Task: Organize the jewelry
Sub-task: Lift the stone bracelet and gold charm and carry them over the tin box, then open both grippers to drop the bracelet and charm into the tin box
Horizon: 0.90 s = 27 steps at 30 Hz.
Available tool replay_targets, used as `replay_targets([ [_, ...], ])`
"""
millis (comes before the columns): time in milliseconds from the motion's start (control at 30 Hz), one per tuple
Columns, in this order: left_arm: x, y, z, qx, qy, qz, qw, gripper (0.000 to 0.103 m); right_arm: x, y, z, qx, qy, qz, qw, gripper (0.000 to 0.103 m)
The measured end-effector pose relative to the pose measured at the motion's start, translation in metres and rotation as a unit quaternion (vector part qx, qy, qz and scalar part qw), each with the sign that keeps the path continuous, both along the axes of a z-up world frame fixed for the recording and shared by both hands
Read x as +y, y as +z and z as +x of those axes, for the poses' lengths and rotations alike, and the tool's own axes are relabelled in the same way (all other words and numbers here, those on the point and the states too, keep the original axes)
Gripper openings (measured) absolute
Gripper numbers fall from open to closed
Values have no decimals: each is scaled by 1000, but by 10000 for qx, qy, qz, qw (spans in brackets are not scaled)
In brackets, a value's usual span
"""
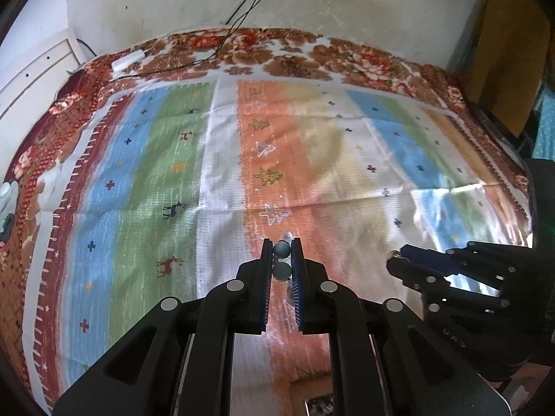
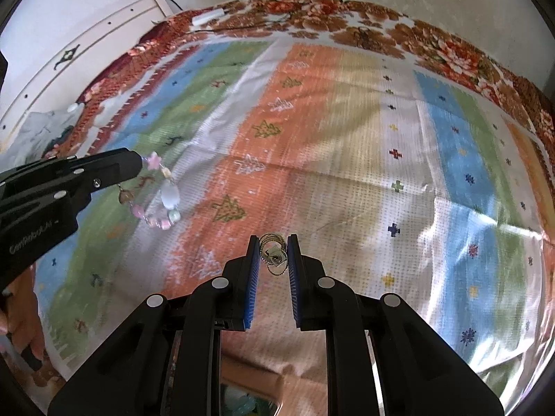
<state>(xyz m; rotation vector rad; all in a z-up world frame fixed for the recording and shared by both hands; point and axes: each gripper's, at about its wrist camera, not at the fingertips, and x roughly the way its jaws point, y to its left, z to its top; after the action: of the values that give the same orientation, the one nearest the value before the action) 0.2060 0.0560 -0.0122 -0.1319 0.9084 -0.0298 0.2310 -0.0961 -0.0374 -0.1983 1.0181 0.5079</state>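
Note:
My left gripper (image 1: 281, 248) is shut on a beaded bracelet (image 1: 281, 260), whose grey-blue beads show between its fingers. In the right wrist view the same bracelet (image 2: 163, 194) hangs from the left gripper (image 2: 140, 163) as a loop of pink, white and pale green beads above the cloth. My right gripper (image 2: 274, 242) is shut on a bunch of thin gold rings (image 2: 274, 254) held between its blue pads. In the left wrist view the right gripper (image 1: 395, 258) sits low at the right, above the cloth.
A striped cloth (image 1: 222, 159) with small tree and deer motifs covers a floral bedspread (image 1: 288, 55). A white charger block (image 1: 128, 59) and black cables (image 1: 242, 7) lie at the far edge by the wall. White furniture (image 2: 86, 34) stands at the left.

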Motion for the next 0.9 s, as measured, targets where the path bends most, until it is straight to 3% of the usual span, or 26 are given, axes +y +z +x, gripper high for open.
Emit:
replay_targets([
  [567,-23,24,-72,-343,-444,-177,9983,10,-11,21,-63,-148,318,296,9989,17],
  [900,-37,16,-100,-265,-610,-233,9975,10,-23,22,-94,-87,438,428,9981,17],
])
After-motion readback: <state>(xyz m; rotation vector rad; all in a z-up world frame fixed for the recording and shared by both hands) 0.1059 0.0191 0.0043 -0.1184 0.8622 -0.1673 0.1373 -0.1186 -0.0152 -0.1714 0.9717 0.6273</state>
